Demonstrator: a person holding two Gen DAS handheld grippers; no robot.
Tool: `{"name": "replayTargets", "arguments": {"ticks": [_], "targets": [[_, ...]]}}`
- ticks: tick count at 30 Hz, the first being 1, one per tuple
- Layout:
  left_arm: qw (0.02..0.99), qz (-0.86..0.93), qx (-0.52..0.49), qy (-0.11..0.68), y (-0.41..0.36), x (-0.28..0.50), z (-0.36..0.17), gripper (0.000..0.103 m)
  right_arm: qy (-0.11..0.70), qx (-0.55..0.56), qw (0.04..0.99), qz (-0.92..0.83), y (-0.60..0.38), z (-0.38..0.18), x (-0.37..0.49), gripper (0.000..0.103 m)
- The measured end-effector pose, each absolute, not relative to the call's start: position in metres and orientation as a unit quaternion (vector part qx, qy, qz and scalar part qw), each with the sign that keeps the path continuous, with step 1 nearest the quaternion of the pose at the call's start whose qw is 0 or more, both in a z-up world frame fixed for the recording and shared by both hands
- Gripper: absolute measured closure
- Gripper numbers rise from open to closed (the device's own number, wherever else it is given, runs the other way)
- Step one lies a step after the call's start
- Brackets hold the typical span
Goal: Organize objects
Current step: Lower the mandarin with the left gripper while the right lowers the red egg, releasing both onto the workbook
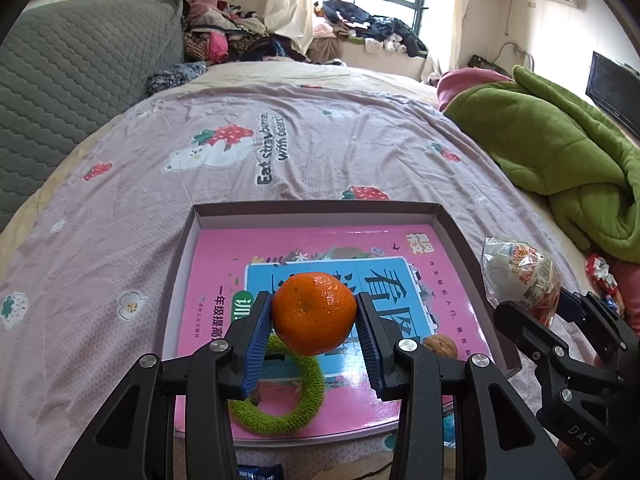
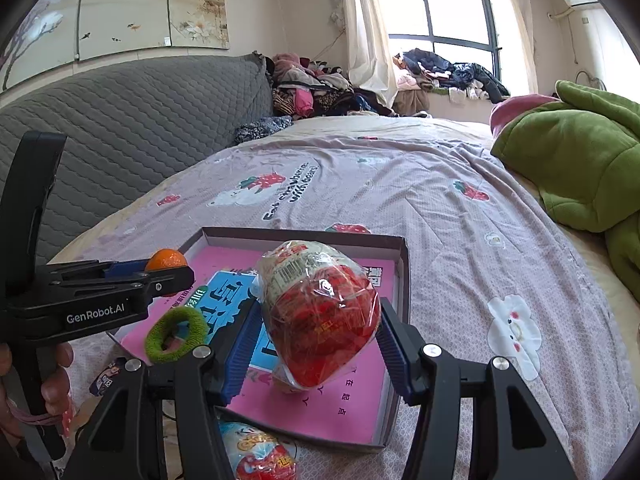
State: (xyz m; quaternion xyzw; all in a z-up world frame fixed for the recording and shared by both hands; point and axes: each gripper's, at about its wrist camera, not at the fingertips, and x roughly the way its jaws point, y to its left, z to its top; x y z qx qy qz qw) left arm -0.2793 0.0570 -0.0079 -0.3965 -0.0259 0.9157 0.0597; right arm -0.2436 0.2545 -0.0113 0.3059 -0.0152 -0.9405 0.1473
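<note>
Tangerine (image 1: 314, 312) clamped between left gripper (image 1: 314, 330) pads, above box (image 1: 452, 220).

One tangerine (image 1: 314, 312) is in view, and one walnut (image 1: 441, 347). There is one green fuzzy ring (image 1: 288, 404), one pink book (image 1: 320, 360), and one shallow box (image 1: 320, 210) holding it. Egg-shaped wrapped snacks number two: one (image 2: 320, 312) raised over the box and one (image 2: 256, 454) lying on the bed in front of it. A small dark packet (image 2: 108, 376) makes one more. There are two grippers, left (image 1: 314, 344) and right (image 2: 316, 354).
</note>
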Motion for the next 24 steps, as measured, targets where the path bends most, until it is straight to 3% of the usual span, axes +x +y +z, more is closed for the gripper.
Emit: {"name": "replayTargets", "arguments": {"ticks": [24], "targets": [[0.066, 0.889, -0.453, -0.025, 0.048, -0.325, -0.036, 0.060, 0.001, 0.359, 0.131, -0.924, 0.233, -0.035, -0.293, 0.046]]}}
